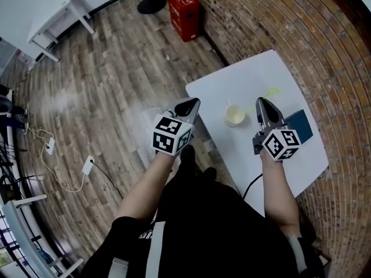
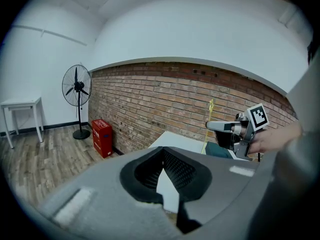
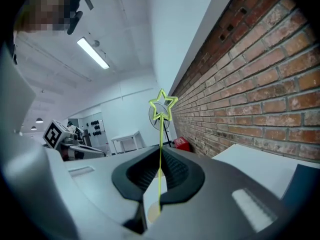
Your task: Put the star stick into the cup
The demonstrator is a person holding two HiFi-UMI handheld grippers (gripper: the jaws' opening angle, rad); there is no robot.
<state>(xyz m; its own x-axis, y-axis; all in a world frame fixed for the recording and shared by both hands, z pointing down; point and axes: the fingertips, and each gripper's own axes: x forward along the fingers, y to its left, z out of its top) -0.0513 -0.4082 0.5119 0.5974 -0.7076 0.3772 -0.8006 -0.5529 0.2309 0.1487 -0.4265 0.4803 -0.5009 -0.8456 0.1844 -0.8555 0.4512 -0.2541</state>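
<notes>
**Yellow stick (image 3: 161, 129) in right tool (image 1: 262, 104), cup (image 1: 235, 116) nearby**

The right tool is clamped on the thin stick, its star end out past the tips. The left tool (image 1: 188, 105) looks closed and empty, at the edge of the white surface (image 1: 249, 74). The cup stands on the surface between the two. The white print on the red crate (image 1: 184, 13) is too small to read.

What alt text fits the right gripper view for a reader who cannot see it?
The right gripper is shut on a thin yellow-green star stick, held upright with its outlined star on top. A red brick wall runs along the right, above a white table corner.
</notes>
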